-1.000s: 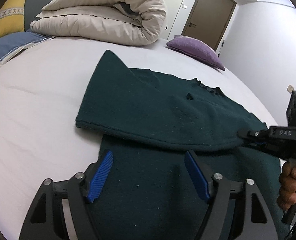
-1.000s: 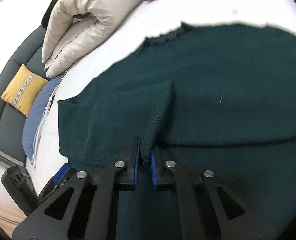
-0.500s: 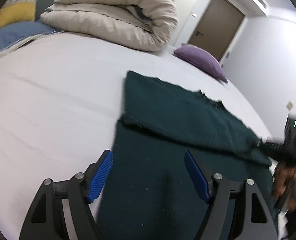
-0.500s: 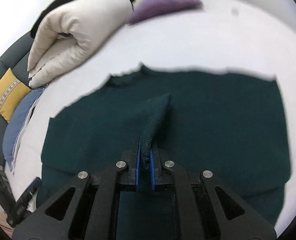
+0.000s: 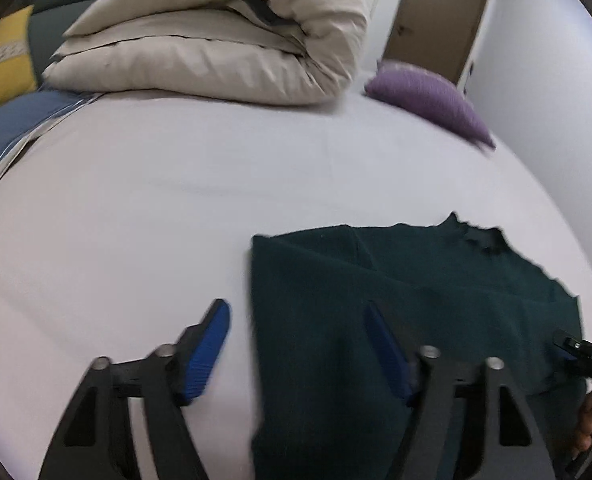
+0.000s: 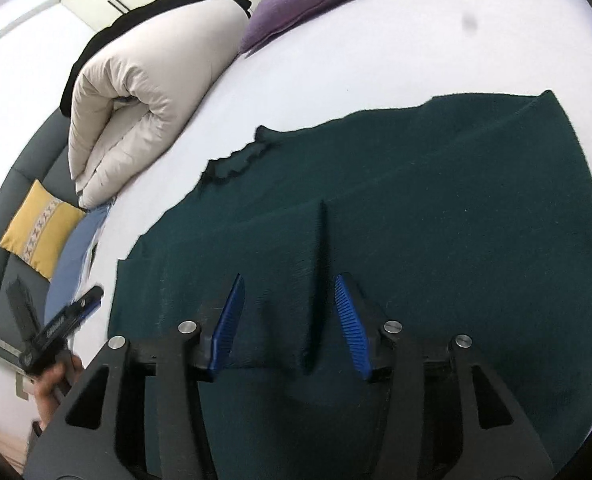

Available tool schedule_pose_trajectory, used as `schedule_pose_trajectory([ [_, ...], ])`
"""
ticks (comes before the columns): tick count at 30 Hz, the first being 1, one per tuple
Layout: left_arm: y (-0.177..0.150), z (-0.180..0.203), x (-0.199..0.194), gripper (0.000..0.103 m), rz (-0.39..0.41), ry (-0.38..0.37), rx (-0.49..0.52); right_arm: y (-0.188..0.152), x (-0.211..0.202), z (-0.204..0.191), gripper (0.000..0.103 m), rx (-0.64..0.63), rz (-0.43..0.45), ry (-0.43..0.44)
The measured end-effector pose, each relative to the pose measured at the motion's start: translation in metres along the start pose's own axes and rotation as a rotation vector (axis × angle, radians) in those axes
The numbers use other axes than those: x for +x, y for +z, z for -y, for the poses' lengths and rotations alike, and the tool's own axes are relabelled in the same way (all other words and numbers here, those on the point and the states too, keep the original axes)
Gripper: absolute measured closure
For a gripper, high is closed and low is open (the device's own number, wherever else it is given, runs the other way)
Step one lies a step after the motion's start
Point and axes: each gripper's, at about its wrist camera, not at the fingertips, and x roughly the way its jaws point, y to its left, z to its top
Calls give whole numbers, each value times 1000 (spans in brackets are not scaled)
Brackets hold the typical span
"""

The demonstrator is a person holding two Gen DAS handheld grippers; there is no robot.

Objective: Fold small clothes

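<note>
A dark green knitted garment lies flat on the white bed, its frilled neckline toward the duvet. A sleeve is folded across its body. My left gripper is open and empty, straddling the garment's left edge. My right gripper is open just above the garment, over the folded sleeve, where a raised crease stands up. The left gripper also shows in the right wrist view at the garment's left side.
A rolled beige duvet and a purple cushion lie at the far end of the white bed. A yellow cushion and a blue cloth sit on the grey sofa to the left.
My right gripper has carried the sleeve across the garment and opened, letting it go. My left gripper has moved left, to the garment's edge.
</note>
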Motion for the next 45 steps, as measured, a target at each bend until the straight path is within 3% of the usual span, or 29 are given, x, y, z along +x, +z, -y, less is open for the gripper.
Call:
schedule_pose_trajectory([
  [1,4,4,10,51,-17,13,21,0,3,-3,82,-26,-3,-25],
  [2,6,5,16,53,-23,25,33,0,7,-6,88,-56,-11,-52],
  [5,5,-2,42,60,-48,68,46,3,16,-13,96,-107,-13,-91],
  [10,1,-14,47,58,-10,41,10,8,20,-11,97,-109,15,-135],
  [15,0,-11,33,59,-2,59,20,8,20,-4,95,-40,21,-110],
  [18,-11,0,5,58,37,91,88,3,5,-7,87,2,15,-67],
  [19,-17,6,-3,53,46,99,117,0,0,-10,80,5,20,-50],
  [21,-33,18,-8,50,30,137,183,-6,-3,-16,79,-11,15,-36],
  [24,-45,17,-2,49,0,157,204,-16,9,-24,86,-73,-27,-103],
  [25,-45,15,-3,49,-4,151,190,-17,8,-23,98,-66,-20,-112],
  [34,-55,1,-4,49,-13,112,196,-34,-17,-21,100,-17,10,-101],
  [40,-55,0,0,48,-17,100,201,-29,-4,3,102,28,25,-73],
  [45,-55,-1,-2,41,-11,113,192,-26,-10,2,100,7,53,-124],
])
